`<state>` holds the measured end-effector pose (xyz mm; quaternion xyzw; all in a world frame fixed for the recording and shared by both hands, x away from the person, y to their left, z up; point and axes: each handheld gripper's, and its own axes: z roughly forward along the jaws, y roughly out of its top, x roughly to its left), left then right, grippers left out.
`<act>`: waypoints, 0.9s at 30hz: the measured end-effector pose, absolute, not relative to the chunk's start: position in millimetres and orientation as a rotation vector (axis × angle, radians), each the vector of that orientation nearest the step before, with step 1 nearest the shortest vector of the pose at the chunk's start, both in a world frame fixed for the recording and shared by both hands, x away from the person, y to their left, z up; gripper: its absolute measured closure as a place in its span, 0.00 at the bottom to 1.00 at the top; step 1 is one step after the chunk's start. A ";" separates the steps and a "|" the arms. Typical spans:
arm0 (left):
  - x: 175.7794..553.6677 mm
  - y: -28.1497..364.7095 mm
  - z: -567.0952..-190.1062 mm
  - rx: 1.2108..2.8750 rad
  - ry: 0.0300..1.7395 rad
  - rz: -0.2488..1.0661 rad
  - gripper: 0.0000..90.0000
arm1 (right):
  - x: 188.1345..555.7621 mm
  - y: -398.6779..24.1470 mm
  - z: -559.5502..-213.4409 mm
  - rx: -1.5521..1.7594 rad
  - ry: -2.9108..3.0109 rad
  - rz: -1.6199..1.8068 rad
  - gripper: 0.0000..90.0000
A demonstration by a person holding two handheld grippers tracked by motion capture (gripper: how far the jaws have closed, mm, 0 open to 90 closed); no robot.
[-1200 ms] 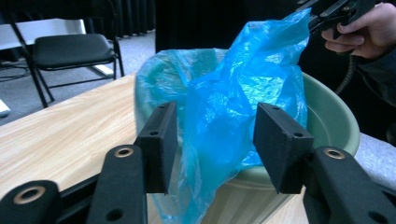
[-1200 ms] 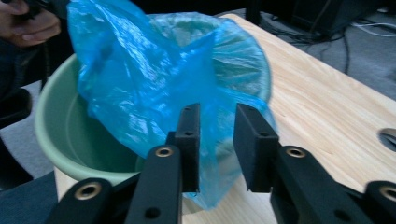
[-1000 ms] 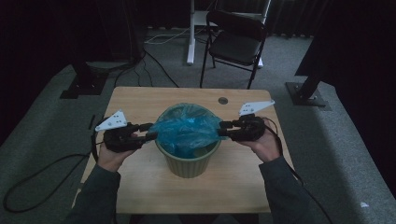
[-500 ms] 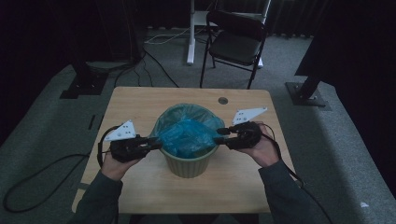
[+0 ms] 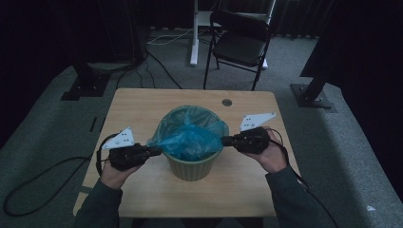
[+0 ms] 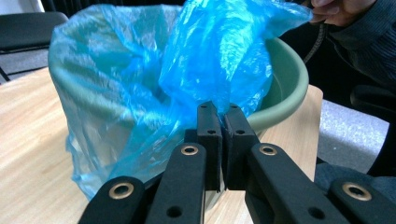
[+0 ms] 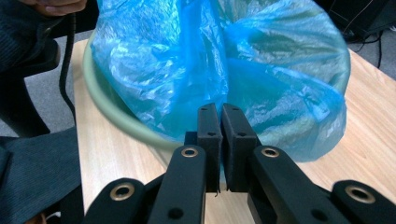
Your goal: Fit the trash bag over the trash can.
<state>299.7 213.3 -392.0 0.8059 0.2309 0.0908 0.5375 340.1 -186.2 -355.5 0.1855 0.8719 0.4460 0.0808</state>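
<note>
Both jaw pairs just closed. Left hand-held gripper (image 5: 154, 152) pinching blue bag (image 5: 190, 135) at 9 o'clock, right hand-held gripper (image 5: 227, 140) at 3 o'clock. Bag still lining green bin (image 5: 192, 168) mid-desk (image 5: 142, 109); likely ready for lifting out.

The green bin (image 5: 192, 164) stands at the middle of the wooden counter (image 5: 142, 107), lined with a blue plastic bag (image 5: 190, 130). Left of the bin, the left gripper (image 5: 154, 152) has just closed onto the bag's edge. Right of the bin, the right gripper (image 5: 225, 140) has likewise just closed on the opposite edge. Behind the counter, beyond the bin, stands a black chair (image 5: 240, 42).
</note>
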 end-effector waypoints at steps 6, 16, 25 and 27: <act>300.2 218.1 -401.6 1.916 0.568 0.198 0.97 | 337.6 -196.1 -362.1 0.564 2.619 1.354 0.98; 304.8 218.3 -403.8 1.922 0.594 0.223 0.98 | 336.6 -195.4 -369.4 0.563 2.649 1.342 0.99; 301.4 213.9 -412.0 1.946 0.576 0.189 0.98 | 333.8 -195.0 -373.5 0.544 2.664 1.379 0.99; 301.9 211.4 -415.8 1.964 0.576 0.180 0.98 | 332.9 -195.7 -375.4 0.540 2.673 1.374 0.99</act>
